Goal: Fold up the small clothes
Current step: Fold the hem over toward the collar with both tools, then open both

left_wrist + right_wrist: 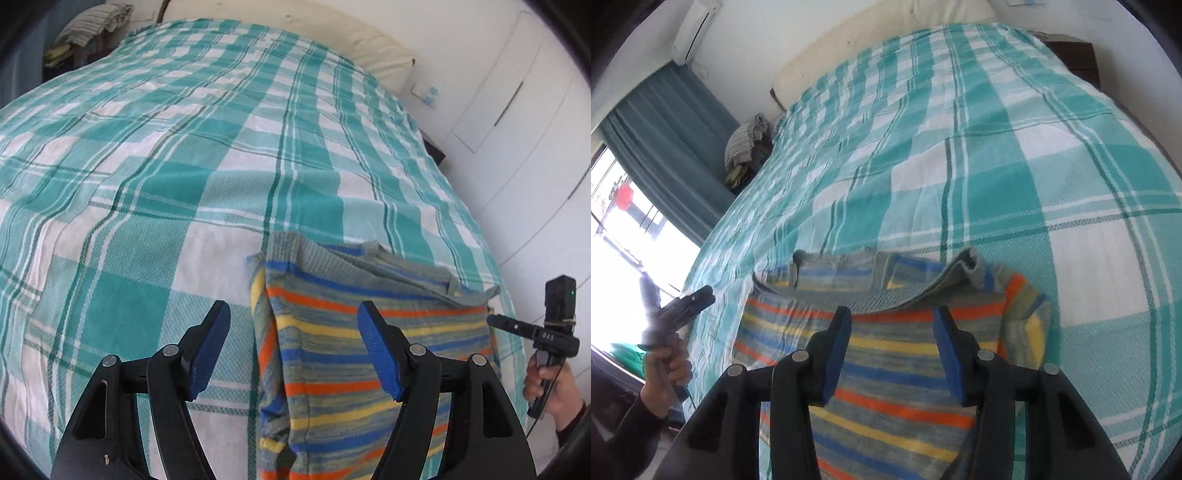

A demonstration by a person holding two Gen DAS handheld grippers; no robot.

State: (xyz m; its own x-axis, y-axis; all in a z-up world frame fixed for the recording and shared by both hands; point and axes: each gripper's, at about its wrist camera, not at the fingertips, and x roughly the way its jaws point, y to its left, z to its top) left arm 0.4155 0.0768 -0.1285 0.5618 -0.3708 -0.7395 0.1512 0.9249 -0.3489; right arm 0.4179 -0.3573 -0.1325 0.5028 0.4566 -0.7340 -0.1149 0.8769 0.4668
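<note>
Left gripper [293,347]: you hold it low over the near part of the bed [184,147], pointing along the mattress. Its blue-padded fingers [210,347] stand wide apart with nothing between them; the left finger is over the checked bedspread, the right finger over the striped garment [332,350]. In the right wrist view your left hand [666,365] grips the handle at the bed's left edge, and there the fingers appear drawn together at the tip, so the spread is judged from the left wrist view.

Striped garment: small knit top in grey, blue, orange and yellow bands, lying flat on the near part of the bedspread, a sleeve turned in along its left side, the top edge folded over.

Right gripper [892,350]: you hold it directly above the garment's middle, aimed at the folded-over top edge. Fingers parted, gripping nothing. In the left wrist view your right hand [550,384] clasps the handle beside the bed's right edge.
</note>
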